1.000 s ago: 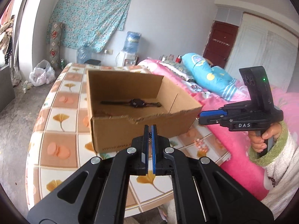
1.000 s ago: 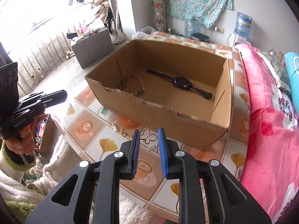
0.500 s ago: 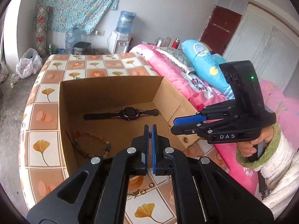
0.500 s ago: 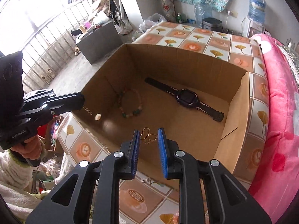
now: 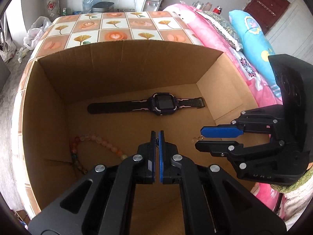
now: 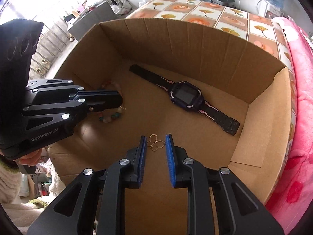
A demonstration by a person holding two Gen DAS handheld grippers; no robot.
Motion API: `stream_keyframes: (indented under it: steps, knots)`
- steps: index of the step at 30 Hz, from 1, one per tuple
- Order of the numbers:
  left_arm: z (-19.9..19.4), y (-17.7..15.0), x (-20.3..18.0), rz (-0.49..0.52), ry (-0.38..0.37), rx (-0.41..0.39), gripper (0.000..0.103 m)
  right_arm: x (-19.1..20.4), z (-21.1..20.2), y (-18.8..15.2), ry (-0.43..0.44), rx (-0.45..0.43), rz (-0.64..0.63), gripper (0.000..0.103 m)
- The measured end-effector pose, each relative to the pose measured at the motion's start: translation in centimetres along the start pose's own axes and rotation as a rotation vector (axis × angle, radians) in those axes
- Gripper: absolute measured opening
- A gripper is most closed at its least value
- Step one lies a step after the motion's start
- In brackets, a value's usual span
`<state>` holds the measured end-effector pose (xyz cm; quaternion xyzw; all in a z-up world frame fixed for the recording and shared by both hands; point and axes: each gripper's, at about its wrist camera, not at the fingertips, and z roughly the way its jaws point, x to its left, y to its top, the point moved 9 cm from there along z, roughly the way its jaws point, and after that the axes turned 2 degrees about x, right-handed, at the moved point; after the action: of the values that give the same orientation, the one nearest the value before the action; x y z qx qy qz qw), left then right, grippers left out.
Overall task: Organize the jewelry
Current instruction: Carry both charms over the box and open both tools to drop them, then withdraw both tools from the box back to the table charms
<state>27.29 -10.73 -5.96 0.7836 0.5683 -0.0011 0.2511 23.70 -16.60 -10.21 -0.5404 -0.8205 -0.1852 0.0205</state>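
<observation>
Both claws are over the open cardboard box (image 5: 121, 62), which stands on the tiled worktop (image 5: 109, 25) beside a pink-covered bed (image 6: 301, 117).

Right claw (image 6: 156, 146): its jaws stand partly apart, with a gold butterfly-shaped wire ornament (image 6: 155, 143) between the blue pads. It hangs there above the box floor, near the box's front wall, so it appears gripped across its width. In the left wrist view a small bead or pearl seems to dangle from it.

Left claw (image 5: 157, 140): pads pressed together. Something small and dark shows between the tips; what it is cannot be told.

Box contents, relative to the box:
- dark purple smartwatch (image 5: 164, 103) lying flat, strap stretched out, toward the far wall
- beaded bracelet (image 5: 93, 146) of pale pink and coloured beads, in the left near corner

Handling judgement: the ornament is very light, made of thin wire, and likely bends easily. Hold it by the wing edges with light pressure. Lower it close to the floor before release. Otherwise it may bounce or snag on the bracelet.
</observation>
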Motion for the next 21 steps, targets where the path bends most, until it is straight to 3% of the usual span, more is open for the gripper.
stream_keyframes:
  steps: [4,6,10,15,21]
  knots:
    - [0.3,0.4,0.1,-0.014,0.006,0.008,0.009,-0.4,0.0,0.1,0.015,-0.009,0.024,0.023]
    - [0.2,0.5,0.0,-0.01,0.0,0.004,0.01,-0.5,-0.2,0.3,0.02,-0.023,0.03,0.029]
    - [-0.4,0.6,0.0,-0.011,-0.001,-0.022,0.011,-0.6,-1.0,0.2,0.019,-0.049,0.045,0.03]
    - [-3.1,0.5,-0.4,-0.007,-0.018,-0.113,0.011,0.5,-3.6,-0.4,0.004,-0.119,0.033,0.03]
    - [-9.3,-2.1,-0.9,0.027,-0.04,-0.28,0.011,3.4,-9.8,-2.3,0.019,-0.315,0.019,0.031]
